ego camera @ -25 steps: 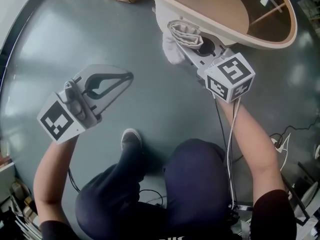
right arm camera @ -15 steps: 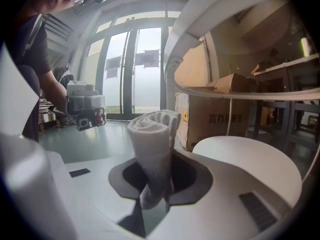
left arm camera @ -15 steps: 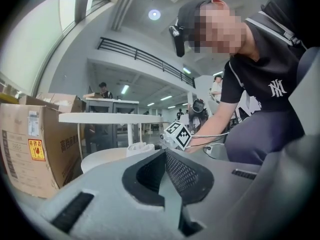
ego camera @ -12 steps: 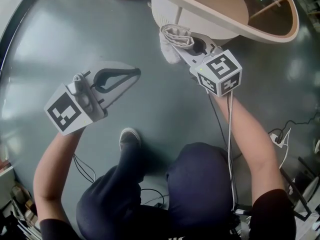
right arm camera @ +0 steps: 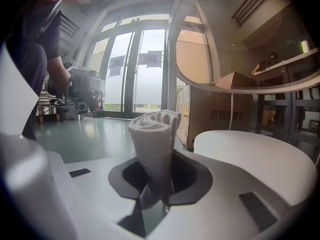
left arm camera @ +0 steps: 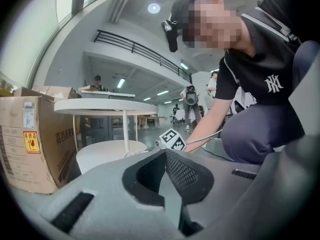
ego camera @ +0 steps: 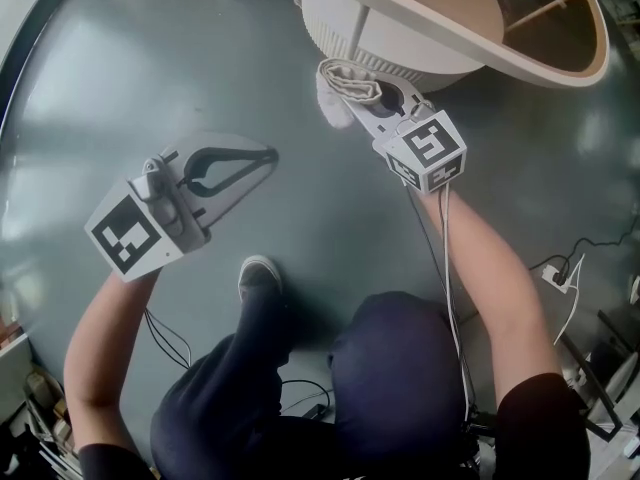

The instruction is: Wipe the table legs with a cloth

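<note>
Right gripper (ego camera: 358, 88), clamped on the rolled off-white cloth (ego camera: 343, 76), has edged toward the round white table's thin leg (ego camera: 358, 28), so wiping looks close. Left gripper (ego camera: 264, 155) is closed and empty.

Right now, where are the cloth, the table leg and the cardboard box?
cloth (right arm camera: 153, 136): right gripper view, on its rolled upper part.
table leg (left arm camera: 125, 131): left gripper view, midway up the thin white pole.
cardboard box (left arm camera: 30, 151): left gripper view, on its front face.
</note>
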`<action>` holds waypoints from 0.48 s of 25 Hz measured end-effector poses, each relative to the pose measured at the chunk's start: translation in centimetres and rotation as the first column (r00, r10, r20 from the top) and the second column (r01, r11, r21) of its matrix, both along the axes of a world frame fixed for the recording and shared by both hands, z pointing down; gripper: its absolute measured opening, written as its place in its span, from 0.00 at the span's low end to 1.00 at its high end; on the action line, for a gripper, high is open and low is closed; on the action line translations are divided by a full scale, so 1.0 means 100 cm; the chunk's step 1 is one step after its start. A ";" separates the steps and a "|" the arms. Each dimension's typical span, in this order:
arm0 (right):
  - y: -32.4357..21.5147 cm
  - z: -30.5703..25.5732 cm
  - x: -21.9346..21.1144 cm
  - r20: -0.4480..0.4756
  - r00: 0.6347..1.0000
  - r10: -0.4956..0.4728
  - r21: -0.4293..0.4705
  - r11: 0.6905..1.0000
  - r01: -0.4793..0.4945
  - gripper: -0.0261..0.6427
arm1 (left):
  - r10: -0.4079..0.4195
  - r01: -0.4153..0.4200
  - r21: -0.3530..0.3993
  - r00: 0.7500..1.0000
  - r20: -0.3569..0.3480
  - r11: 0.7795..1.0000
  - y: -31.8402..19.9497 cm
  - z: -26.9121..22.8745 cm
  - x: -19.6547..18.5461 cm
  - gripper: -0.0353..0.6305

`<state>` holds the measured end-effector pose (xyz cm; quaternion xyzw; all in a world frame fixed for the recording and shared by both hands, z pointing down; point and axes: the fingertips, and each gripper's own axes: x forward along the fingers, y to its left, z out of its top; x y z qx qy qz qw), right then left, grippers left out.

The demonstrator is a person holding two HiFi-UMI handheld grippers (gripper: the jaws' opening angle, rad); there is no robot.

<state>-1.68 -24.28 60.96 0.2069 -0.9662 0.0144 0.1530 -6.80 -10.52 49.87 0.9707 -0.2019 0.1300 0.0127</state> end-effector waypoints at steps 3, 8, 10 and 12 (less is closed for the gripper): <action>0.000 0.003 0.001 0.055 0.999 0.000 0.021 1.000 -0.002 0.16 | 0.007 -0.007 -0.013 1.000 0.016 1.000 0.001 0.007 -0.001 0.06; 0.002 0.024 0.005 0.030 1.000 0.008 -0.003 1.000 -0.008 0.16 | 0.013 -0.013 -0.011 1.000 0.023 1.000 0.001 0.010 -0.002 0.06; 0.003 0.044 0.007 -0.011 1.000 0.011 -0.020 1.000 -0.011 0.16 | 0.016 -0.016 -0.012 1.000 0.025 1.000 0.002 0.012 -0.002 0.06; 0.004 0.061 0.009 -0.034 0.999 0.008 -0.030 1.000 -0.009 0.16 | 0.013 -0.013 -0.023 1.000 0.023 1.000 0.002 0.015 -0.003 0.06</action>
